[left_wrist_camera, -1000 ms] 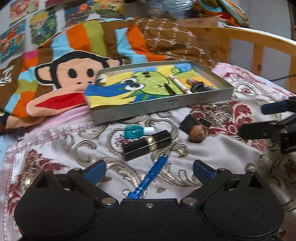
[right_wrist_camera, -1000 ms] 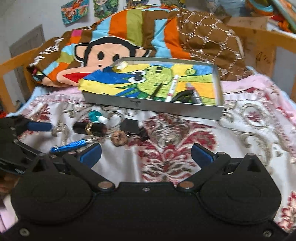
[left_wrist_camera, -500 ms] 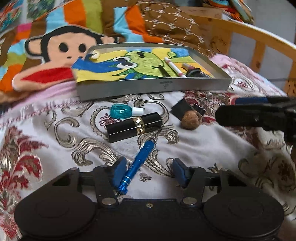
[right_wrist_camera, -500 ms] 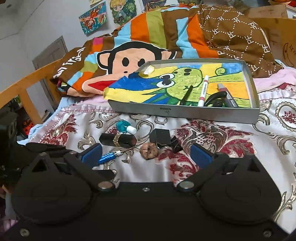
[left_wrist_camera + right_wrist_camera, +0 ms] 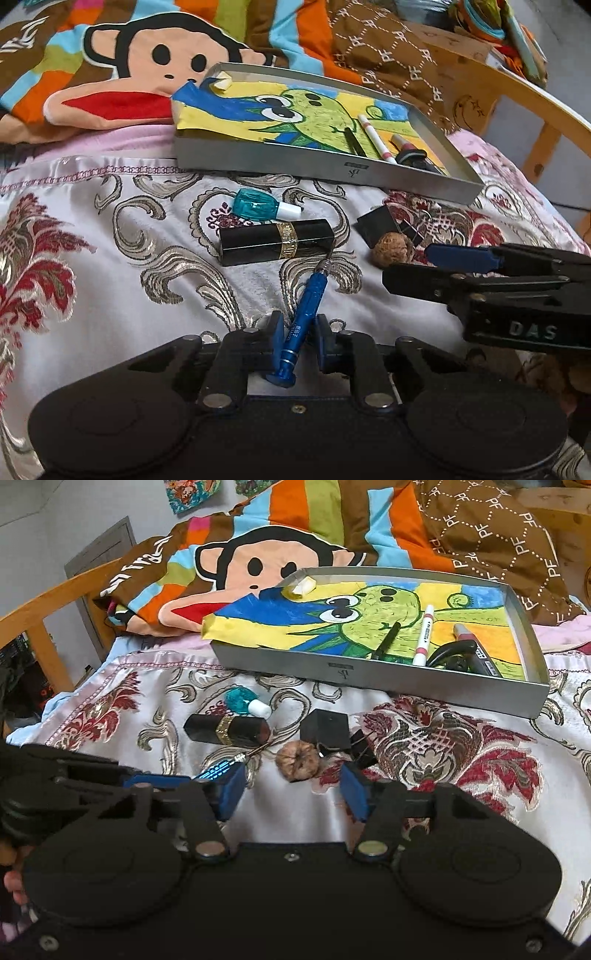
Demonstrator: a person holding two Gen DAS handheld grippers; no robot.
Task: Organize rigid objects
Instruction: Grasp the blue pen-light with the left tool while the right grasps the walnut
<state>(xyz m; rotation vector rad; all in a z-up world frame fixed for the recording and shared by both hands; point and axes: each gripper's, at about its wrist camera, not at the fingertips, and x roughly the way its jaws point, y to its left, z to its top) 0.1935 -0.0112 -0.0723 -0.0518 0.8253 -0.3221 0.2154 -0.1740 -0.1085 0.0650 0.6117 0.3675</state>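
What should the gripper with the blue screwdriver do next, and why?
Probably lift it and carry it to the tray. The left gripper is shut on the blue screwdriver, whose tip lies by the lipstick. Pens already lie in the tray, so the screwdriver likely belongs there too.

On the bed (image 5: pixel 92 258) the tray (image 5: pixel 314 171) lies farthest back with markers (image 5: pixel 373 138) in it, the nail polish (image 5: pixel 264 208), lipstick (image 5: pixel 275 242) and screwdriver (image 5: pixel 304 310) in front, the walnut (image 5: pixel 391 253) to their right.
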